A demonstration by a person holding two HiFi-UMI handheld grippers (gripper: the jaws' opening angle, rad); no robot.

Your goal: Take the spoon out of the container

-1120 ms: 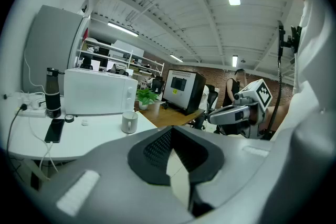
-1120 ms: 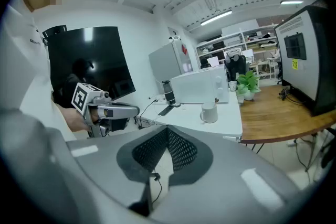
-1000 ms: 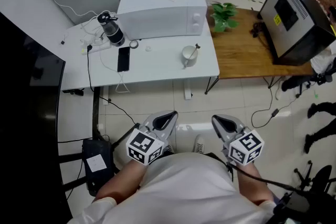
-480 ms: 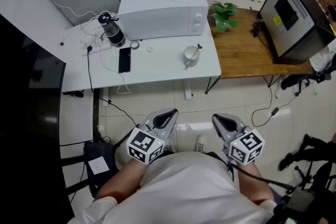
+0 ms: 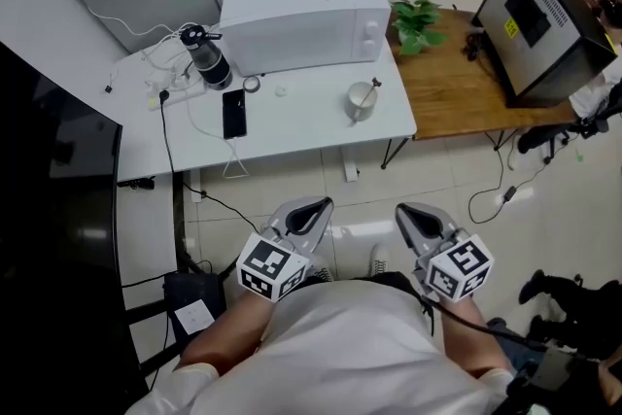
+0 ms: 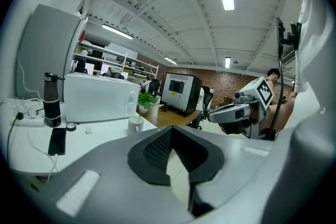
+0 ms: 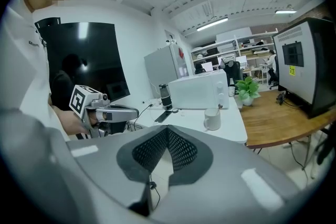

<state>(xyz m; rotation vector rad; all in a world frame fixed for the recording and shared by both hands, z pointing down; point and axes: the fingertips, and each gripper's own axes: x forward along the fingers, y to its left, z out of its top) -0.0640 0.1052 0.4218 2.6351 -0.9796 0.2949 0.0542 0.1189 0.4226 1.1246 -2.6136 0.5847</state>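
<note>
The left fingers and right fingers are pressed together, empty, with the spoon leaning in the cup well ahead of them on the counter. The cup could be tipped or pushed off the nearby corner if the spoon is dragged sideways. Open room is seen above and in front of it.

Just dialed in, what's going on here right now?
A person stands back from the white table, holding the left gripper and right gripper close to the body, both shut and empty. The spoon stands in the mug near the microwave, untouched. Reaching has not yet begun.
</note>
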